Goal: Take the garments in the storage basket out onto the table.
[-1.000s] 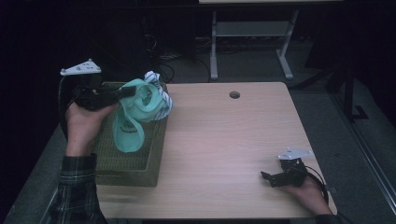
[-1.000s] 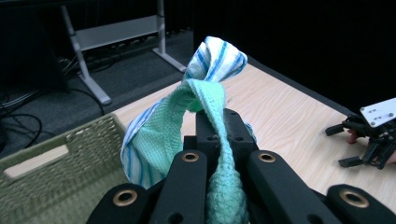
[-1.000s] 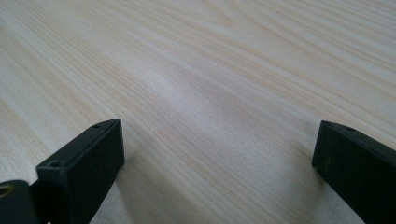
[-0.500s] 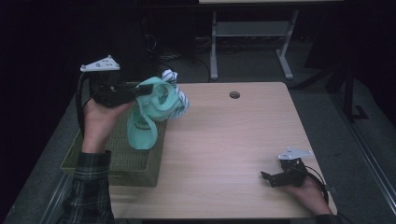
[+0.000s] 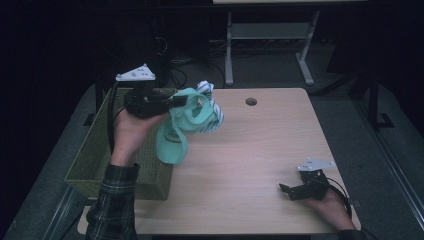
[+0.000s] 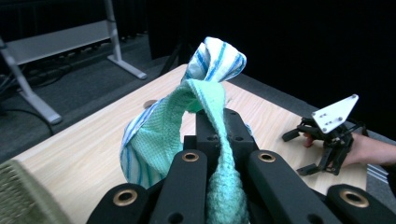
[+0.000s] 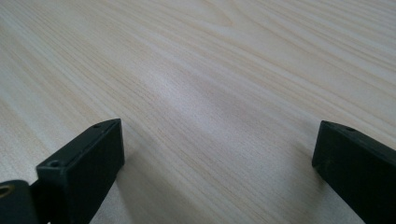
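The light wood table (image 5: 260,165) is seen from above, with a round cable hole (image 5: 251,101) near its far edge at about 12 o'clock. At the table's 9 o'clock side a green woven basket (image 5: 97,157) is set against its left edge. Above the basket's far right corner, at about 10 o'clock on the table, a bundle of cloth is held in the air: a mint green knitted cloth (image 5: 175,132) is gripped together with a blue-and-white striped cloth (image 5: 210,107), the green one hanging down over the basket's right rim and the table's edge. The left hand-held gripper (image 5: 172,102) is clamped tight on this bundle; in the left gripper view the green cloth (image 6: 219,154) is pinched between the black jaws and the striped cloth (image 6: 217,58) is seen sticking up beyond them. The right hand-held gripper (image 5: 292,190) is rested low over the table at about 4 o'clock, well apart from the cloth, its jaws spread wide with nothing but bare wood (image 7: 210,93) between them.
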Available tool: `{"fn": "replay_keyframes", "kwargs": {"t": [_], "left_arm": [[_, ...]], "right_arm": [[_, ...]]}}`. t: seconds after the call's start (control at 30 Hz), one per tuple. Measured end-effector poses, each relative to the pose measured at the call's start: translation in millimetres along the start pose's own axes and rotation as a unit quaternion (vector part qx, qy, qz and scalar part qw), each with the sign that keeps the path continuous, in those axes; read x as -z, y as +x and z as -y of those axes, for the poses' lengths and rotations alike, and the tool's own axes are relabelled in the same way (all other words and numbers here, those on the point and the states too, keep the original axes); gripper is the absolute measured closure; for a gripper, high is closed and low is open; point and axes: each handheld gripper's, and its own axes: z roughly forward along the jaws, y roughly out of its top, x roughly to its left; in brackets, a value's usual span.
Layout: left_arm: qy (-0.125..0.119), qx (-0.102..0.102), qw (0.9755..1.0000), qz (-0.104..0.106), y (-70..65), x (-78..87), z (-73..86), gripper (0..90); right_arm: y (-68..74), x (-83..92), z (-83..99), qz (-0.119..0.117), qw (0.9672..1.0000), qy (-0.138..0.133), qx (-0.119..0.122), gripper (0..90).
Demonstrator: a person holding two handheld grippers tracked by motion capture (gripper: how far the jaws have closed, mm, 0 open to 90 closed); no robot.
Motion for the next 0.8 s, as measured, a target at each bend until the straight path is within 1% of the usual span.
{"fn": "replay_keyframes", "kwargs": {"t": [0.2,0.27,0.43,0.63,0.8], "left_arm": [[0.005,0.002,0.9998,0.019,-7.2,-21.5,6.4,87.1],[0.013,0.000,0.9996,0.025,-8.5,-28.4,8.8,87.2],[0.021,0.004,0.9991,0.038,-12.8,-44.9,15.6,87.1],[0.029,0.008,0.9981,0.053,-19.6,-63.4,24.5,87.1],[0.040,0.013,0.9969,0.067,-25.2,-80.7,34.2,87.1]], "right_arm": [[0.0,0.0,0.0,0.000,1.0000,0.000,0.000,1.8],[0.0,0.0,0.0,0.000,1.0000,0.000,0.000,1.8],[-0.1,0.0,0.1,0.000,1.0000,0.000,0.001,1.8],[0.0,0.0,0.0,0.000,1.0000,0.000,0.000,1.8],[0.0,0.0,0.0,0.000,1.0000,0.000,0.000,1.8]]}}
